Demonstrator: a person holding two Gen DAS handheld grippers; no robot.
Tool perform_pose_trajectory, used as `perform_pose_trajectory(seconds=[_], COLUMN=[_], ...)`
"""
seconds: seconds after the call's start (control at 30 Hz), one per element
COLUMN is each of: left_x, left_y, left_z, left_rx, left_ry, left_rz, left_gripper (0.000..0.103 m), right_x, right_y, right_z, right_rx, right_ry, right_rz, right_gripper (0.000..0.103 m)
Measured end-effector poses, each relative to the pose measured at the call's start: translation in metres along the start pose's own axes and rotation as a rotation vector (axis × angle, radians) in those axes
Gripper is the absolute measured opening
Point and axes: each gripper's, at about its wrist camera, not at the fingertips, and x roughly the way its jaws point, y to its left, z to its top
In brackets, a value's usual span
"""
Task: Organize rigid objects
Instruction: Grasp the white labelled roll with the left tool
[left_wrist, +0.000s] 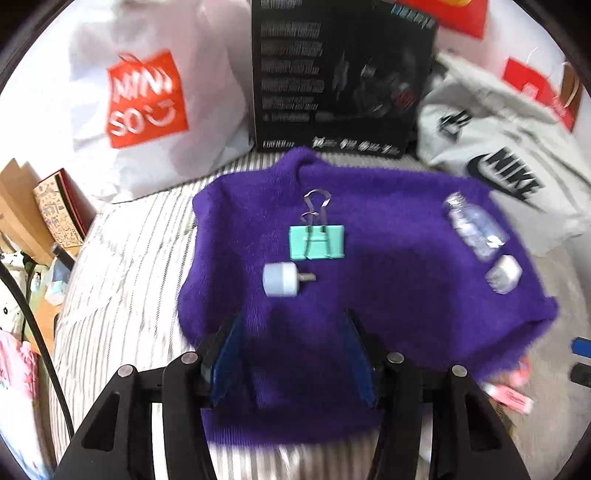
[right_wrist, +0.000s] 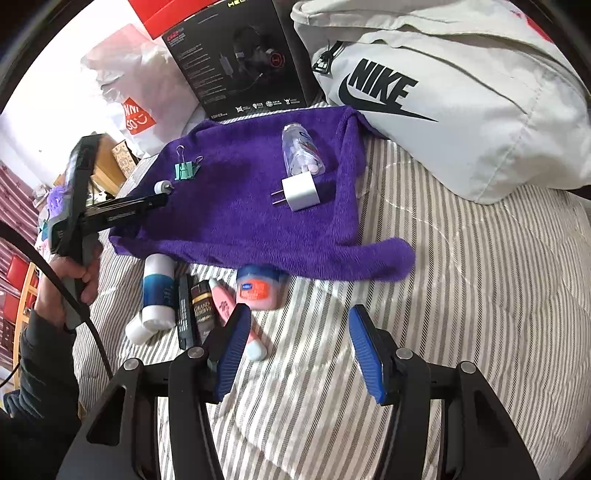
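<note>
We hold both tongs released: left tongs (left_wrist: 291, 350) over the purple towel (left_wrist: 388, 295) on the striped bed (right_wrist: 461, 295), right tongs (right_wrist: 295, 350) nearer its edge. On the towel: binder clip (left_wrist: 317, 242), small white cylinder (left_wrist: 280, 278), clear bottle (right_wrist: 301, 155), charger plug (right_wrist: 300, 192). Tubes (right_wrist: 159, 291) and jar (right_wrist: 258, 288) crowd the near edge; Nike bag (right_wrist: 443, 92), black box (left_wrist: 343, 74) behind.

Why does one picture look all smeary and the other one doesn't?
Left wrist view: motion blur smears the clear bottle, the white charger and the Nike bag; the teal binder clip stays fairly sharp. Right wrist view: crisp, with daylight glare washing out the upper left; both bend straight lines at the edges.
</note>
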Motion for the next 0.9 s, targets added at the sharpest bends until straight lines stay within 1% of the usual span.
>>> perform_pose_trajectory(seconds=[0.03, 0.07, 0.13, 0.17, 0.23, 0.3, 0.33, 0.43, 0.6, 0.67, 0.8, 0.9], left_x=[-0.011, -0.026, -0.044, -0.053, -0.067, -0.074, -0.076, -0.073, -0.059, -0.053, -0.042, -0.034], left_y=[-0.003, -0.008, -0.019, -0.026, -0.040, -0.049, -0.052, -0.060, -0.071, -0.076, -0.083, -0.085], left_z=[-0.005, -0.015, -0.031, -0.040, -0.057, -0.067, -0.074, -0.089, -0.110, -0.115, -0.119, -0.118], left_rx=[0.000, 0.009, 0.033, 0.049, 0.104, 0.146, 0.150, 0.161, 0.203, 0.231, 0.279, 0.291], left_ry=[-0.009, -0.023, -0.034, -0.036, -0.030, -0.011, -0.006, 0.023, 0.079, 0.095, 0.119, 0.129], left_rz=[-0.016, -0.049, -0.087, -0.093, -0.080, -0.094, -0.105, -0.155, -0.170, -0.183, -0.180, -0.200], left_gripper=[0.052, 0.052, 0.052, 0.052, 0.052, 0.052, 0.052, 0.052, 0.052, 0.052, 0.052, 0.052], right_x=[-0.003, -0.006, -0.013, -0.016, -0.022, -0.026, -0.028, -0.032, -0.035, -0.034, -0.036, -0.036], right_y=[0.000, 0.000, 0.001, 0.001, 0.003, 0.005, 0.007, 0.012, 0.020, 0.020, 0.016, 0.009], right_z=[-0.003, -0.005, -0.011, -0.013, -0.017, -0.021, -0.024, -0.029, -0.041, -0.047, -0.058, -0.063], right_rx=[0.001, 0.003, 0.009, 0.011, 0.018, 0.018, 0.016, 0.019, 0.010, 0.012, 0.024, 0.042], right_ry=[-0.003, -0.005, -0.016, -0.023, -0.034, -0.041, -0.042, -0.049, -0.044, -0.033, -0.020, -0.013], right_rz=[-0.002, -0.003, -0.005, -0.005, -0.002, -0.004, -0.012, -0.015, -0.026, -0.036, -0.052, -0.069], right_gripper=[0.055, 0.055, 0.055, 0.055, 0.055, 0.055, 0.055, 0.055, 0.055, 0.055, 0.055, 0.055])
